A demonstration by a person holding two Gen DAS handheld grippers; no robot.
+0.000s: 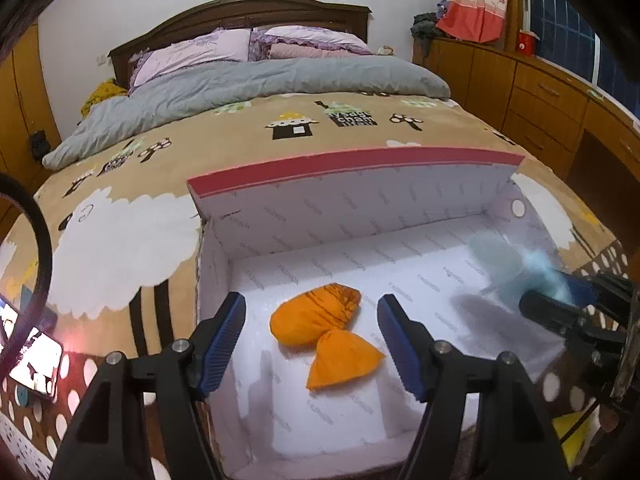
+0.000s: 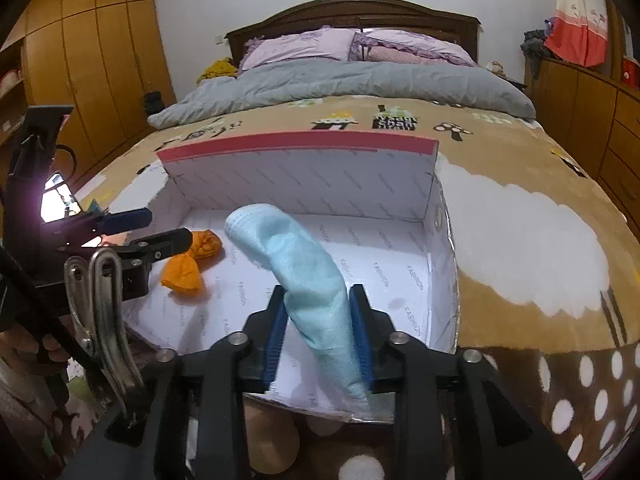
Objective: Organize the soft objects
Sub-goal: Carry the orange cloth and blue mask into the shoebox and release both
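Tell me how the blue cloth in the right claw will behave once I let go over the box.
The blue cloth is probably floppy: it droops past the right claw. It looks light and should slump flat in the box, not roll.

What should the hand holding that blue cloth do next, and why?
Probably open and let go. The right gripper is clamped on the light blue cloth, which hangs over the open white box. The orange bundle already lies inside, and the left gripper is open.

Bedroom — bed, pillows, wardrobe.
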